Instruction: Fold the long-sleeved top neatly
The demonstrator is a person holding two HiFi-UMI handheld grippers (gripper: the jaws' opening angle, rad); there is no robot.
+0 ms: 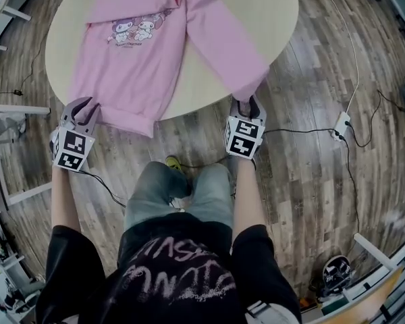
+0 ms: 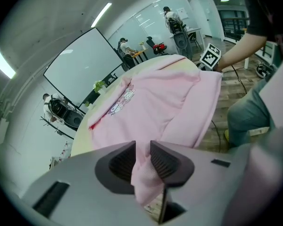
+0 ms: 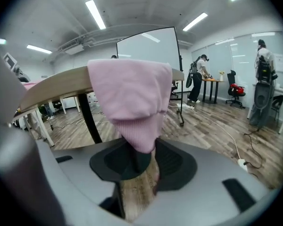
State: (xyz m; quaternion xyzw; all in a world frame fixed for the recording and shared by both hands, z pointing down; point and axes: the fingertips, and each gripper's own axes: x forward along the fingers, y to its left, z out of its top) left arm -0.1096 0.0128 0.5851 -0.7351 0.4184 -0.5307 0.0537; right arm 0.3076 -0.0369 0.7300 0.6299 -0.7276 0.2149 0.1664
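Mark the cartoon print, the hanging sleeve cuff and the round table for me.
cartoon print (image 1: 133,30), head view, its middle.
sleeve cuff (image 3: 139,133), right gripper view, ribbed band.
round table (image 1: 256,5), head view, bare tabletop.

Pink long-sleeved top, spread face up on the round worktop and spilling over its near edge.

It lies mostly flat with the cartoon print on the chest showing, the neck end far and the hem near. The hem droops past the rim, and one hem corner is pinched between the pads of the left tool. One sleeve runs diagonally from the shoulder to the worktop's edge (smooth, with few creases). There its ribbed cuff hangs off the rim and dangles between the parted jaws of the right tool.
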